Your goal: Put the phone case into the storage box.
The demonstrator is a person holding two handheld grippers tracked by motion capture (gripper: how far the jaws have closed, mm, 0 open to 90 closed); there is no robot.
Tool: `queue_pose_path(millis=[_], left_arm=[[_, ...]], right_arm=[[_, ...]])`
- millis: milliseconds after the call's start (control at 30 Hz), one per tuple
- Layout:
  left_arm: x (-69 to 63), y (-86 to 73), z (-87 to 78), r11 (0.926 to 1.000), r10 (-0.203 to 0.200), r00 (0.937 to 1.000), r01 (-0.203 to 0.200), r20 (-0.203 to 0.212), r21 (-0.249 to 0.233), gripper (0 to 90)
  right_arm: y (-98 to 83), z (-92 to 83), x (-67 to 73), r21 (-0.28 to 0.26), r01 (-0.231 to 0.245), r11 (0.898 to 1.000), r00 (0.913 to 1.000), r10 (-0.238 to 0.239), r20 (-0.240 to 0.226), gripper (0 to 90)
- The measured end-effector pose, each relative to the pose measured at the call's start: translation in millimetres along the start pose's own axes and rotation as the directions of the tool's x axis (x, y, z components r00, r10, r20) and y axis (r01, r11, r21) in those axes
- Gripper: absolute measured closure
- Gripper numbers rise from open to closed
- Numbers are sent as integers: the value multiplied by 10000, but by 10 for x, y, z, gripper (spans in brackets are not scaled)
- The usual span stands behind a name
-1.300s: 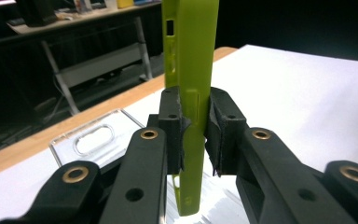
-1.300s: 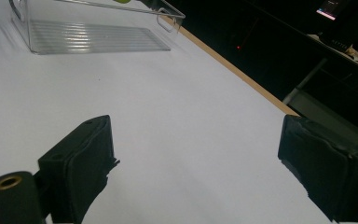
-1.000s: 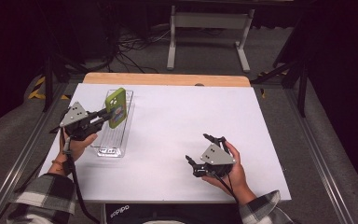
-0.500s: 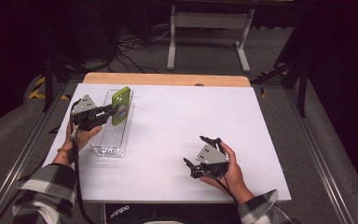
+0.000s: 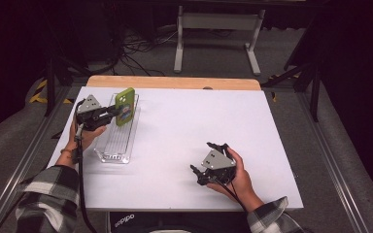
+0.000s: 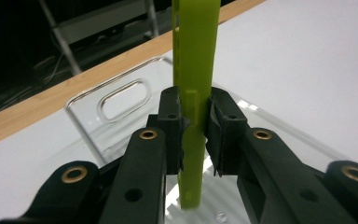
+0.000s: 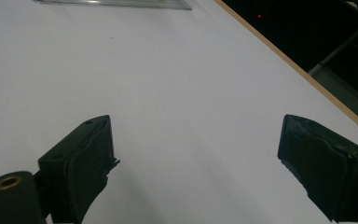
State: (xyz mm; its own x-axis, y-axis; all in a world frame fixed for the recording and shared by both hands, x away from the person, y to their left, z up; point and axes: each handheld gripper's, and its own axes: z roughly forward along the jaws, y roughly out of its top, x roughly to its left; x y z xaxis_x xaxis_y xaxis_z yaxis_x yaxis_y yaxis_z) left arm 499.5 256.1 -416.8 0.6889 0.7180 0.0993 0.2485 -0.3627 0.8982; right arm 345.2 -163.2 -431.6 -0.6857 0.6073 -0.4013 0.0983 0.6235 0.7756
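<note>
Your left gripper (image 6: 195,140) is clamped on the thin lime-green plastic phone case (image 5: 125,106), holding it upright on edge over the far end of the clear ribbed plastic tray (image 5: 114,145) near the counter's (image 5: 213,121) left edge. The case looks light, flexible and slick, so grip its stiffer rim. Its lower edge is hard to make out against the tray. Your right gripper (image 7: 196,158) rests with jaws spread near the front edge, holding nothing.

Left gripper (image 5: 110,113), right gripper (image 5: 205,168): black bodies, grey three-cornered top plates, trailing black cables. Jaws: black, brass-ringed screw holes, small plain bores. Sleeves (image 5: 43,196): black-and-white plaid flannel, both forearms.
</note>
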Motion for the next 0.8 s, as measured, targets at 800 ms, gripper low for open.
queue_pose_path(millis=[800], left_arm=[[304,127,308,9939,-431,9810,613,-1892,912,707]], right_arm=[[-18,90,35,519,-223,9984,9978,254,-614,115]])
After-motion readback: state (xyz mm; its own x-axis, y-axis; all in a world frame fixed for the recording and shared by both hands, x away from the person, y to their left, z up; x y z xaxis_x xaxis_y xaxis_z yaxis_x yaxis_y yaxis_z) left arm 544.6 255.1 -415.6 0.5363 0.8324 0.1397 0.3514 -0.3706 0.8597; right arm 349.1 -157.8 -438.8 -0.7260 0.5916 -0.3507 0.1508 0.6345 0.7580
